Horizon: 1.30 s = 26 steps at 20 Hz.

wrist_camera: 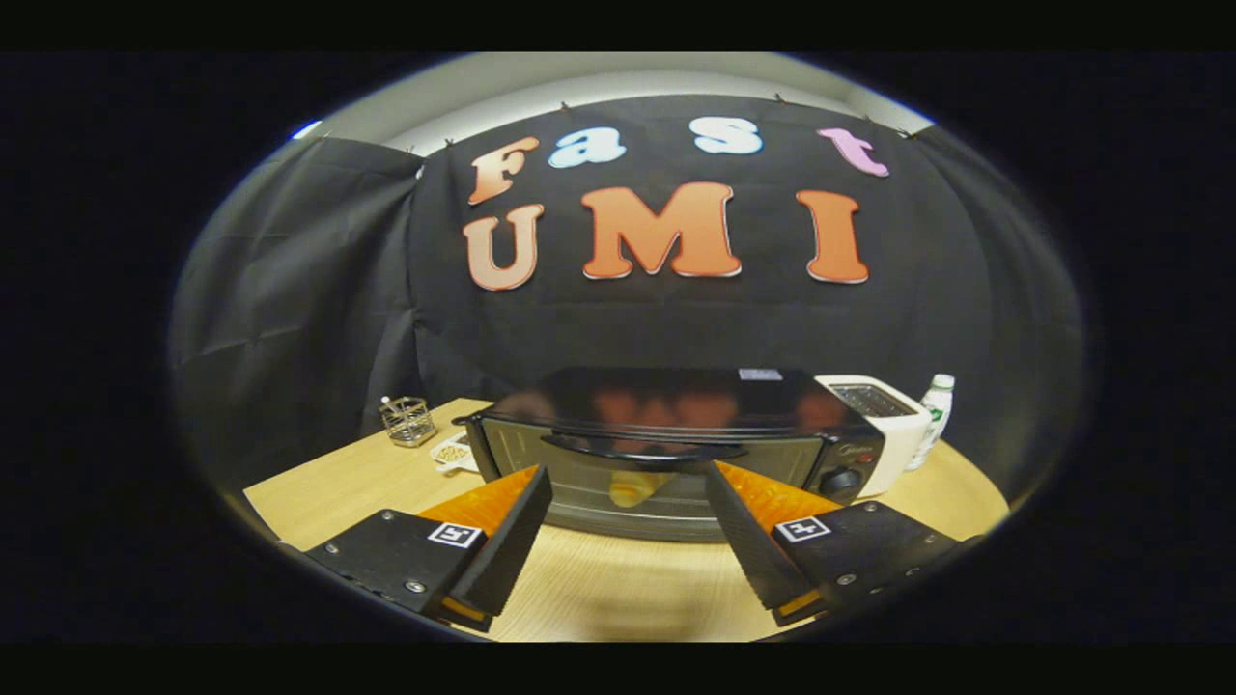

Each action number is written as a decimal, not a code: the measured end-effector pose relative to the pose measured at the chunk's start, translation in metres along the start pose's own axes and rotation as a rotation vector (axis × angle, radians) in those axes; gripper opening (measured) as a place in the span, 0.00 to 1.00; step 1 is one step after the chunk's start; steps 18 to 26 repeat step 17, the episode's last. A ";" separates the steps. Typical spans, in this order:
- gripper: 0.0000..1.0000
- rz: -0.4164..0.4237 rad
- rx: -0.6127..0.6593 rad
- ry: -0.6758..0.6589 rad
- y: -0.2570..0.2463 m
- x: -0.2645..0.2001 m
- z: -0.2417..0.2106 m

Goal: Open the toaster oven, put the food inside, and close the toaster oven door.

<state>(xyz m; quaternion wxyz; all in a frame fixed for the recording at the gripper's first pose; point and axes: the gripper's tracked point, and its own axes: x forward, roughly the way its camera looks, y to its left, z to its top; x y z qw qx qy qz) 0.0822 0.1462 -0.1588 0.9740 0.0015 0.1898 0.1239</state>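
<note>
A black toaster oven (676, 434) stands on the wooden table (338, 492) just ahead of my fingers, its glass door (637, 473) shut and upright. The curved black door handle (642, 450) runs along the top of the door. Through the glass a pale yellow piece of food (632, 489) shows inside the oven. My gripper (628, 516) is open, held level in front of the door below the handle. Nothing is between its black fingers (512, 541), and a wide gap separates them.
A white pop-up toaster (884, 415) stands right of the oven, with a small plastic bottle (935, 405) beyond it. Left of the oven are a wire basket (407, 421) and a small white dish (454, 452) with snacks. Bare tabletop lies under the fingers.
</note>
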 end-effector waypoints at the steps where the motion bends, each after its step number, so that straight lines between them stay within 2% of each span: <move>1: 0.95 -0.004 -0.011 -0.033 -0.002 -0.009 0.010; 8: 0.96 -0.054 -0.080 -0.363 -0.014 -0.076 0.096; 10: 0.97 -0.075 -0.109 -0.419 -0.017 -0.090 0.112; 17: 0.98 -0.126 -0.100 -0.476 -0.034 -0.124 0.144; 26: 0.98 -0.126 -0.100 -0.476 -0.034 -0.124 0.144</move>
